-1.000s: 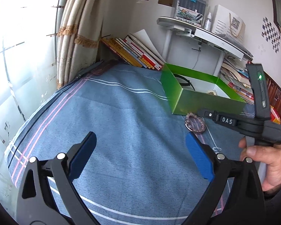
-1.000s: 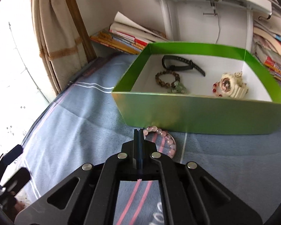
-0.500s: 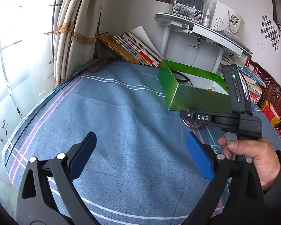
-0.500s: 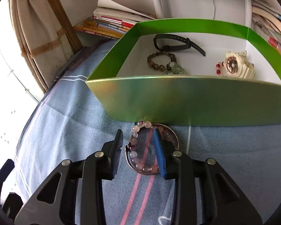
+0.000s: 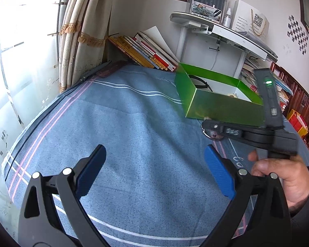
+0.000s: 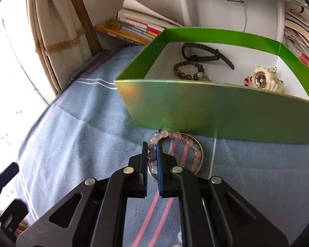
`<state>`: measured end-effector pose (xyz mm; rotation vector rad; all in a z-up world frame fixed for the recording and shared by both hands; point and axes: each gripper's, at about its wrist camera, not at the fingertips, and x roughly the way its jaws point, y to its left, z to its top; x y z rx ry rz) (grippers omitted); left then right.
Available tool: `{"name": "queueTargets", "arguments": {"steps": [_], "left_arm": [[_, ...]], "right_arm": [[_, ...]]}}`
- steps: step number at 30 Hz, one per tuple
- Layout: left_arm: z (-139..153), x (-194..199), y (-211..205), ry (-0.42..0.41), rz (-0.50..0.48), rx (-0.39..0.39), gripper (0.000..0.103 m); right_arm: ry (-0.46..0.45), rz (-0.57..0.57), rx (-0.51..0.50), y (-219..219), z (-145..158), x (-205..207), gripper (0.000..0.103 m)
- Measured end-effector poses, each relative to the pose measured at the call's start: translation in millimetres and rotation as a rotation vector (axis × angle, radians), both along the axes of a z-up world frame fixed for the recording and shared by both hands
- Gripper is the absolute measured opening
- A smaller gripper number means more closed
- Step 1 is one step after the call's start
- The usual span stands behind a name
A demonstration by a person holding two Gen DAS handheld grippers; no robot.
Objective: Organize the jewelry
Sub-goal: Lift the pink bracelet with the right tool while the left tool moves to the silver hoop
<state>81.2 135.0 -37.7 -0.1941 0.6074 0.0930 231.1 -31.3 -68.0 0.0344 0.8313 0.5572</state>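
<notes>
A pink bead bracelet lies on the blue cloth just in front of the green box, with a thin metal bangle around it. My right gripper is closed around the bracelet's left side, beads pinched between the pads. The box holds a black watch, a brown bead bracelet and a cream watch. My left gripper is open and empty, low over the cloth, left of the right gripper.
The blue striped cloth covers the surface. Stacked books and a curtain stand at the back left. A white desk stands behind the box. The cloth's edge drops off at the left.
My right gripper opened, moved down to the pink bracelet, and has closed on its left side. The left gripper stayed open and nearly still.
</notes>
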Motion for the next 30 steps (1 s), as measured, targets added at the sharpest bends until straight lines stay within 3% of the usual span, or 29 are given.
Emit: {"name": "queueTargets", "arguments": {"steps": [4, 9, 11, 18, 22, 30], "left_arm": [[0, 1, -4, 0.003, -0.01, 0.002, 0.095], [-2, 9, -16, 0.024, -0.052, -0.002, 0.095], [-2, 15, -24, 0.029, -0.077, 0.006, 0.095], [-4, 41, -66, 0.061, -0.153, 0.067, 0.095], [-6, 62, -90, 0.096, -0.205, 0.093, 0.092], [-15, 119, -138, 0.193, -0.284, 0.199, 0.054]], "right_arm": [[-0.026, -0.009, 0.098, -22, 19, -16, 0.008], [-0.055, -0.039, 0.302, -77, 48, -40, 0.008], [-0.087, -0.057, 0.324, -95, 60, -52, 0.008], [-0.319, -0.14, 0.096, -142, 88, -104, 0.008], [-0.306, -0.162, 0.071, -164, 75, -106, 0.008], [-0.262, -0.138, 0.103, -185, 56, -105, 0.008]]}}
